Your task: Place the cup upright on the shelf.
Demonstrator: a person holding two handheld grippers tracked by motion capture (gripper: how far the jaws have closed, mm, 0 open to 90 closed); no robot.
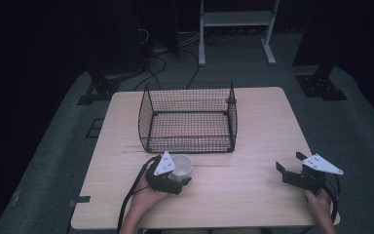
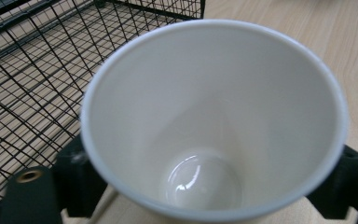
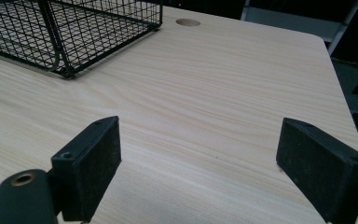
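Note:
A white paper cup (image 1: 181, 165) sits between the jaws of my left gripper (image 1: 175, 178), just in front of the black wire basket (image 1: 189, 119). In the left gripper view the cup (image 2: 214, 116) is seen from above, empty, with a black jaw pressed against each side; the left gripper (image 2: 212, 179) is shut on it. My right gripper (image 1: 288, 168) rests near the table's right front edge, jaws wide apart. In the right gripper view the right gripper (image 3: 200, 154) is open over bare wood, nothing between its fingers.
The light wooden table (image 1: 253, 190) carries the empty wire basket (image 3: 65, 32) at its middle back. A round cable hole (image 3: 188, 22) lies near the far edge. Beyond the table are a dark floor, cables and a white frame (image 1: 236, 29).

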